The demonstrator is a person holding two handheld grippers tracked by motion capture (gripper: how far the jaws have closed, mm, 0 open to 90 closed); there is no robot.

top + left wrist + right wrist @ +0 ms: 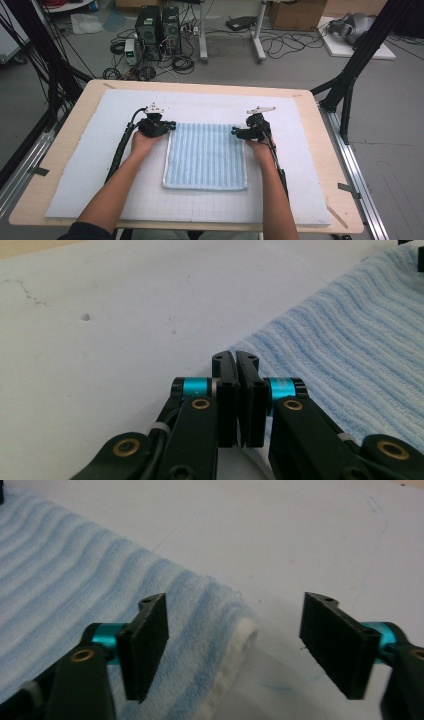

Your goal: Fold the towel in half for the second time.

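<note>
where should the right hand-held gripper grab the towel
Probably the towel's far right corner, where its white hem lies between the open jaws of the right hand-held gripper. Come in from the right side, low over the mat: the towel lies flat, so only its edge offers a pinch.

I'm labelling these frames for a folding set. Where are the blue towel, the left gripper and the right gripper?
blue striped towel [206,156]: high view, middle of the cloth.
left gripper [236,360]: left gripper view, between the closed jaw tips at the towel's corner.
right gripper [232,605]: right gripper view, midway between the open jaw tips.
</note>
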